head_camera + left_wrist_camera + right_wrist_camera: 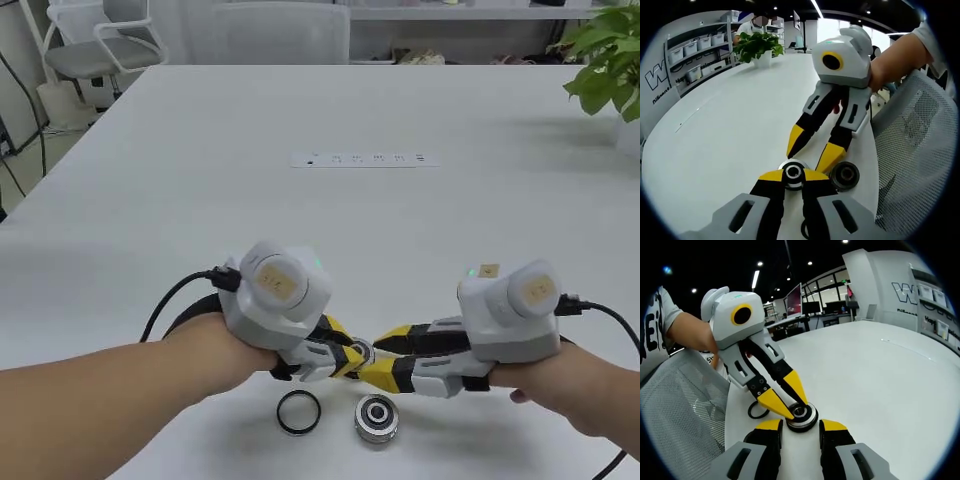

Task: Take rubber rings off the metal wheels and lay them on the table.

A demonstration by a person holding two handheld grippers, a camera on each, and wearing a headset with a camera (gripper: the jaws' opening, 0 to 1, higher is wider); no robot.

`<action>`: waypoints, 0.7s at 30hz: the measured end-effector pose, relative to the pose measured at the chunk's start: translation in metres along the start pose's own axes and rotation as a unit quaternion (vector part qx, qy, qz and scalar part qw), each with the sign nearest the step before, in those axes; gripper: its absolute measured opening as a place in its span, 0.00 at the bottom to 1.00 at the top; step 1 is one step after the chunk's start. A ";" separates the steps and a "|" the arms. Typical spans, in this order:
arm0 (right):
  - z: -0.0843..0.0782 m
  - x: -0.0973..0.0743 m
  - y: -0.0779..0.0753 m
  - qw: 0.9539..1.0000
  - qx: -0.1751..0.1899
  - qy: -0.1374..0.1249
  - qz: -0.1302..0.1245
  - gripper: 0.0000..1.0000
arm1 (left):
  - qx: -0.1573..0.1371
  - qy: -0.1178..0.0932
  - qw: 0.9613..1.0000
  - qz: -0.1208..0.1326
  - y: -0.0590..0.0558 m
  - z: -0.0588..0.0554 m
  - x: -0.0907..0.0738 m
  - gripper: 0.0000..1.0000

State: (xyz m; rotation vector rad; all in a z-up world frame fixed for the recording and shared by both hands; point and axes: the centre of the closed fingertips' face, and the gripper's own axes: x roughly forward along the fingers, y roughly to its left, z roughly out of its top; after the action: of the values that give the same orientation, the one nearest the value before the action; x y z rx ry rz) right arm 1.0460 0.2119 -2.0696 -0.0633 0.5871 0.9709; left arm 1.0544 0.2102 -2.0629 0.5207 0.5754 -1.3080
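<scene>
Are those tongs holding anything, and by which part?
The left tongs pinch a small round metal wheel by its outer rim; the right tongs stand open around it, holding nothing.

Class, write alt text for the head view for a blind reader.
The left gripper clamps a metal wheel at a white table, the open right gripper facing it. A loose rubber ring and a second wheel lie nearby.

Left gripper (348, 357), right gripper (381, 360) identical: rounded white-grey housings, black jaws with yellow tips, black rear cables (175, 300). Person wears white printed short sleeve (654, 327).
</scene>
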 end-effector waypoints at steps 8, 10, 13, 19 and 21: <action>0.001 0.003 0.001 1.000 -0.005 0.004 0.001 0.27 | 0.000 0.001 1.000 0.000 0.000 0.000 0.000 0.07; 0.001 0.004 0.000 1.000 -0.007 0.005 0.000 0.27 | 0.000 0.001 1.000 0.000 0.000 0.000 0.000 0.07; 0.002 0.005 0.000 1.000 -0.008 0.006 0.000 0.27 | 0.001 0.002 1.000 0.000 0.000 0.000 0.000 0.07; 0.001 0.007 -0.001 1.000 -0.017 0.010 -0.001 0.26 | 0.000 0.002 1.000 0.001 0.000 0.000 0.000 0.07; 0.000 0.007 -0.001 1.000 -0.019 0.011 -0.002 0.26 | 0.000 0.002 1.000 0.001 0.000 0.000 0.000 0.07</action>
State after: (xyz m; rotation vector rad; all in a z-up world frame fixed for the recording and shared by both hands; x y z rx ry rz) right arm 1.0498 0.2169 -2.0729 -0.1100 0.5883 0.9780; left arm 1.0543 0.2108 -2.0629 0.5239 0.5780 -1.3058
